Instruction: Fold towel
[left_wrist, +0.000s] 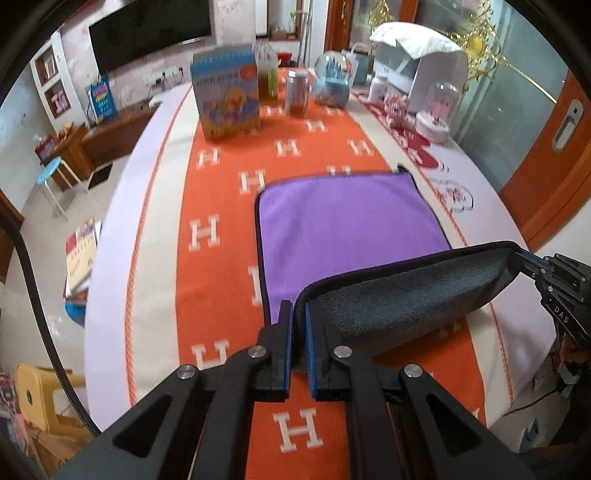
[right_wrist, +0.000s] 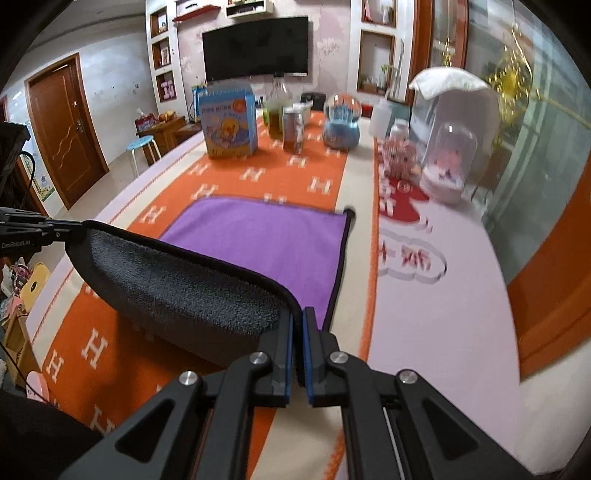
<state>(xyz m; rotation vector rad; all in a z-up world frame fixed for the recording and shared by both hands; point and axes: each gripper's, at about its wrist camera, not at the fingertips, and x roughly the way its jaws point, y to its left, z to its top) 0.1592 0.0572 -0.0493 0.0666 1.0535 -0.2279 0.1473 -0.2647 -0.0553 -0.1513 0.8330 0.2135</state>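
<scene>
Item: towel (left_wrist: 343, 225), purple on its upper face, dark grey on the underside, black piping round the edge. It lay on the orange runner (left_wrist: 221, 206) patterned with white H letters, on a long table (left_wrist: 118, 236). The far part rested flat, purple side up; the near edge was lifted off the cloth and curled back so the grey underside (right_wrist: 184, 284) faced the onlooker. That raised edge ran crosswise, left to right, stretched between the two claws, sagging slightly in the middle. The far edge pointed toward the clutter at the table's far end, and a small loop (right_wrist: 349, 212) stuck up at the far right corner.

Left gripper (left_wrist: 299, 325): closed on the near left corner of the towel, the piping pinched between blue pads (left_wrist: 309, 332). Right gripper (right_wrist: 297, 332): closed on the near right corner in the same way.

Containers at the far end: a glass jar (left_wrist: 297, 94) with a metal lid, holding brownish contents low down; a clear bottle (right_wrist: 277, 110) of greenish liquid; a snow globe (left_wrist: 331, 79) on a blue base, a small castle shape inside; a clear dome (left_wrist: 439, 107) on a pale pink base, a pink figure within, blurred. A blue picture box (left_wrist: 227, 94) stood upright to their left, contents not visible. A white appliance (left_wrist: 424, 70) stood at the far right.
</scene>
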